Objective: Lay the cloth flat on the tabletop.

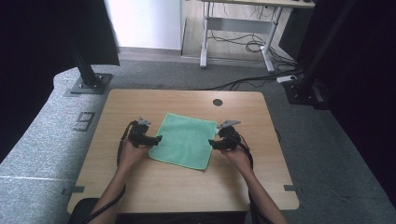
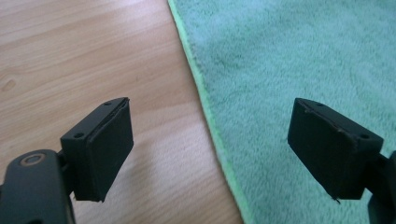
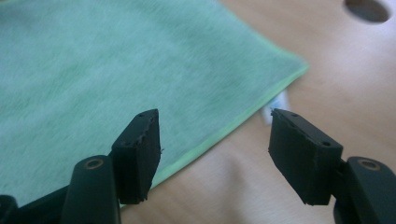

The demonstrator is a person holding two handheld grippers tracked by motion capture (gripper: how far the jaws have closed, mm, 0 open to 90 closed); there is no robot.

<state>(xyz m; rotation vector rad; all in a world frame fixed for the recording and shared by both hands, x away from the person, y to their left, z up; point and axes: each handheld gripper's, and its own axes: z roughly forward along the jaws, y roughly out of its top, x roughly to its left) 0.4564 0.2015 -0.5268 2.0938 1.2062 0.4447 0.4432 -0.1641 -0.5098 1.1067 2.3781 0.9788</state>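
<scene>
With the green cloth (image 1: 184, 140) lying flat, the left gripper (image 1: 156, 139) and right gripper (image 1: 212, 144) flank its side edges, both released, apparently ready to fold it.

The towel (image 1: 184, 140) is a soft mint green, plain and fuzzy, edged all round with a brighter lime-green hem; a small white tag (image 3: 279, 106) peeks out at one edge. It lies on a table (image 1: 140, 186) of pale honey-coloured wood grain, with a dark round hole (image 1: 217, 102). Both the left gripper (image 1: 159, 138) and the right gripper (image 1: 211, 143) are matt black. The carpet (image 1: 42, 140) is speckled grey.
</scene>
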